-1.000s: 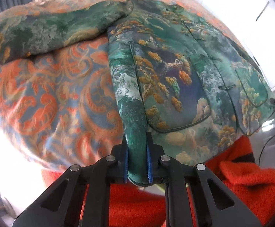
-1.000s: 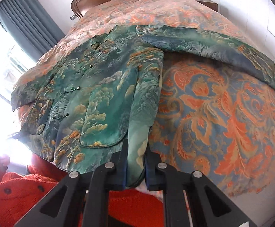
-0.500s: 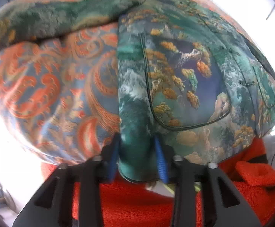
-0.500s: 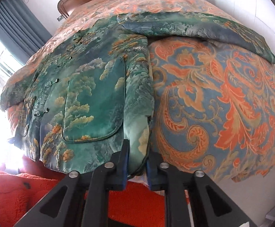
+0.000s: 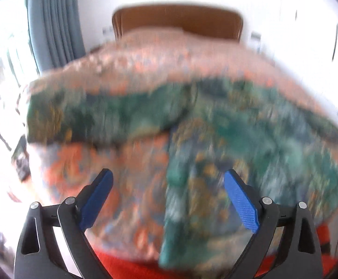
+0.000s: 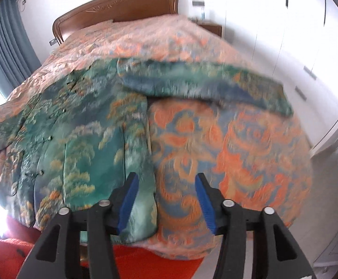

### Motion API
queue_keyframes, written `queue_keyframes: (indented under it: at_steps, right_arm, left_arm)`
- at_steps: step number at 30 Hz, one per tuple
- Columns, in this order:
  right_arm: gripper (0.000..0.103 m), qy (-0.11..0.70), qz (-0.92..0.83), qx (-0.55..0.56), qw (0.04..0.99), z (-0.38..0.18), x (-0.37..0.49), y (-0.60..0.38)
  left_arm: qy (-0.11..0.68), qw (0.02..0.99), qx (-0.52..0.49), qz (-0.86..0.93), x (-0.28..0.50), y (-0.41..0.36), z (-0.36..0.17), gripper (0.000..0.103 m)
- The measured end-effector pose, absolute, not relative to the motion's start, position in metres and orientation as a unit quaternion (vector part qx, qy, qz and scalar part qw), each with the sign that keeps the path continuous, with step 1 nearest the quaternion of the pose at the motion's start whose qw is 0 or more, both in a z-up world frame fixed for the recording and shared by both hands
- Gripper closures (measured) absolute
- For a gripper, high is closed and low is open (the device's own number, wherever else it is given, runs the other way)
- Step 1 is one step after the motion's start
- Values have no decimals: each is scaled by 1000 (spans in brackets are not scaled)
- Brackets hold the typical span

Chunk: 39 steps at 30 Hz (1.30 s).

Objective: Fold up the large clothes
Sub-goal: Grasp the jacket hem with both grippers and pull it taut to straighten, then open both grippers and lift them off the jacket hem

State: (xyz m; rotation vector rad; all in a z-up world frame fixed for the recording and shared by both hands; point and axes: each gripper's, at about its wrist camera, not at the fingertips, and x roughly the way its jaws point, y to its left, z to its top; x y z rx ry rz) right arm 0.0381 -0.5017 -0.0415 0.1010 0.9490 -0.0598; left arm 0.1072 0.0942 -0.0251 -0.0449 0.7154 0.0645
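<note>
Both tools are opening above the bed (image 6: 250,139): the left tool (image 5: 167,195) wide, the right tool (image 6: 165,195) half-spread, neither gripping; the jacket (image 6: 87,139) hem lies loose below them.

Both wrist cams at bed's (image 6: 250,162) foot, angled down twd headboard (image 6: 122,9), close, sharing jacket (image 5: 250,139)

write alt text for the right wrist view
A green landscape-print jacket lies flat on an orange and blue patterned bedspread, one sleeve stretched out to the right. The right gripper hovers over its near hem, blue-padded fingers opening with nothing gripped; a wooden headboard stands behind.
</note>
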Motion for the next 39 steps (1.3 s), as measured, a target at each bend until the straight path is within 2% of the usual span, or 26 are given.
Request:
queue_keyframes:
  at_steps: [1, 4, 6, 10, 19, 25, 33, 35, 37, 39]
  right_arm:
    - [39, 451, -36, 38, 891, -35, 42, -497]
    - [39, 430, -38, 26, 902, -23, 49, -484]
    - [38, 420, -36, 26, 906, -16, 51, -475]
    - [31, 413, -54, 9, 909, -10, 54, -459]
    - [30, 345, -37, 27, 937, 0, 51, -440]
    - [30, 369, -30, 0, 929, -14, 55, -417]
    - [30, 334, -18, 55, 941, -24, 48, -412]
    - [21, 318, -11, 51, 947, -24, 47, -410]
    - [5, 308, 15, 40, 950, -27, 48, -407]
    - [0, 318, 38, 34, 947, -31, 54, -408]
  left_arm:
    - [326, 945, -30, 25, 111, 90, -18, 4]
    - [296, 954, -48, 13, 118, 77, -8, 4]
    - [292, 955, -42, 2, 124, 64, -7, 4]
    - [293, 956, -13, -25, 127, 36, -15, 4]
    - [369, 926, 5, -72, 119, 5, -58, 4]
    - [378, 924, 7, -51, 112, 14, -66, 2]
    - [366, 931, -13, -5, 111, 49, -60, 2]
    - [369, 929, -21, 3, 113, 56, -59, 2]
    - [370, 928, -37, 7, 115, 63, -57, 2]
    - [369, 928, -48, 9, 116, 68, -55, 2]
